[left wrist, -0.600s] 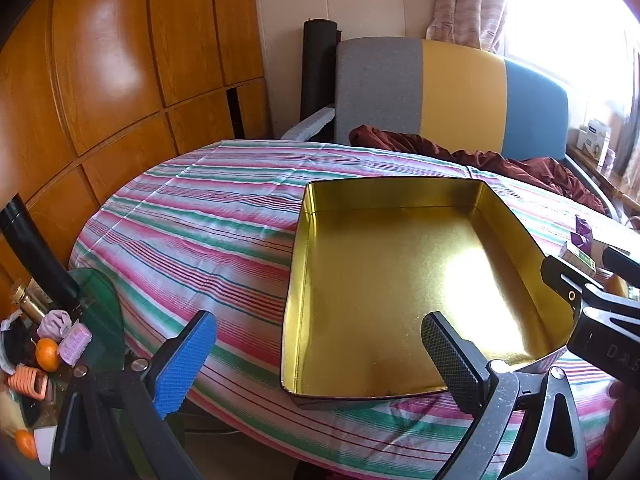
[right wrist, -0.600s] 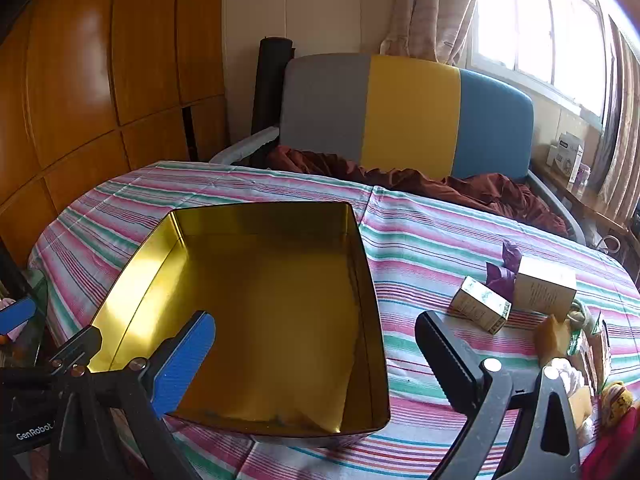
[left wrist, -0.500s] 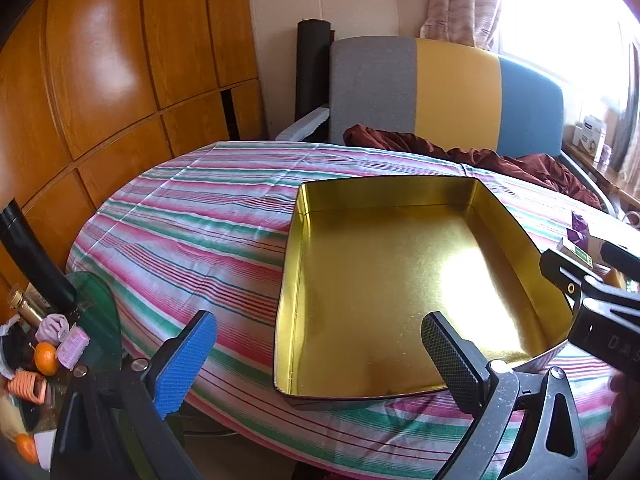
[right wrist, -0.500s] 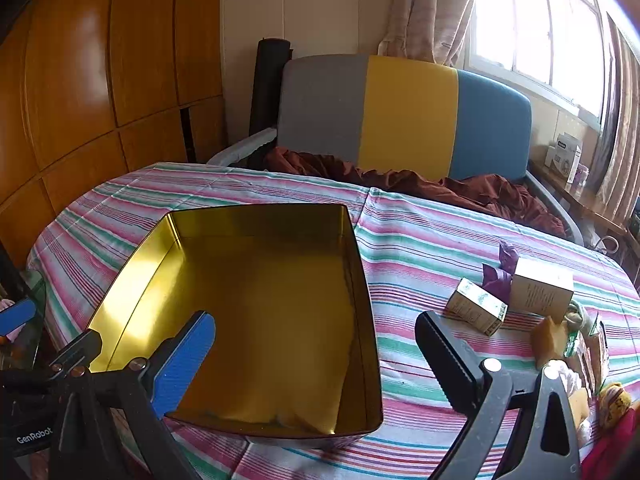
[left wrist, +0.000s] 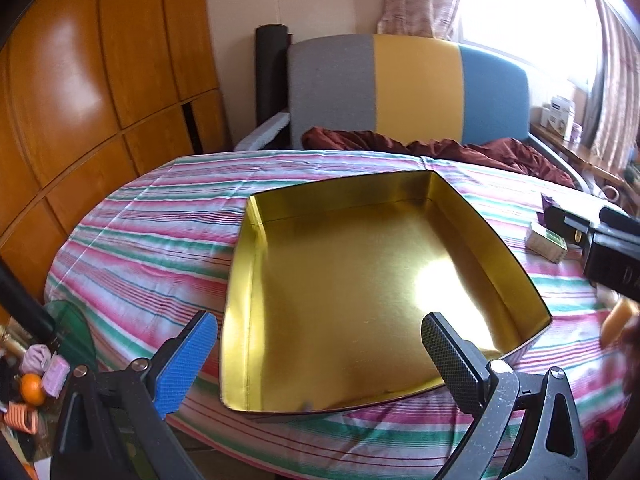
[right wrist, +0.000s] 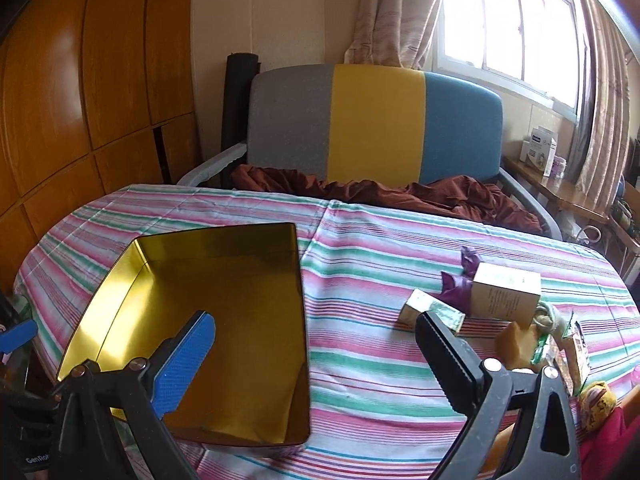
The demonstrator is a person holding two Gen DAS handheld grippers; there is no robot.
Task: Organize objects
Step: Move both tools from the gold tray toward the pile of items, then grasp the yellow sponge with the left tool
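Left wrist: gold tin (left wrist: pixel 360 280) on striped tablecloth (left wrist: pixel 152 248), nothing inside.

One gold tin tray (right wrist: pixel 224 320), two small cartons (right wrist: pixel 505 297) (right wrist: pixel 430 309), one purple wrapper (right wrist: pixel 460 284) and one tricolour sofa (right wrist: pixel 376 124) are counted.

left hand-held gripper (left wrist: pixel 320 356): wide open, empty, tilted down | right hand-held gripper (right wrist: pixel 316 354): same

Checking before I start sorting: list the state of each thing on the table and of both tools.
Gold tin: open, empty, no lid.
Small green box: lying on its side, closed.
Tan box: closed, beside the purple wrapper.
Left tool: open, holding nothing.
Right tool: open, holding nothing.
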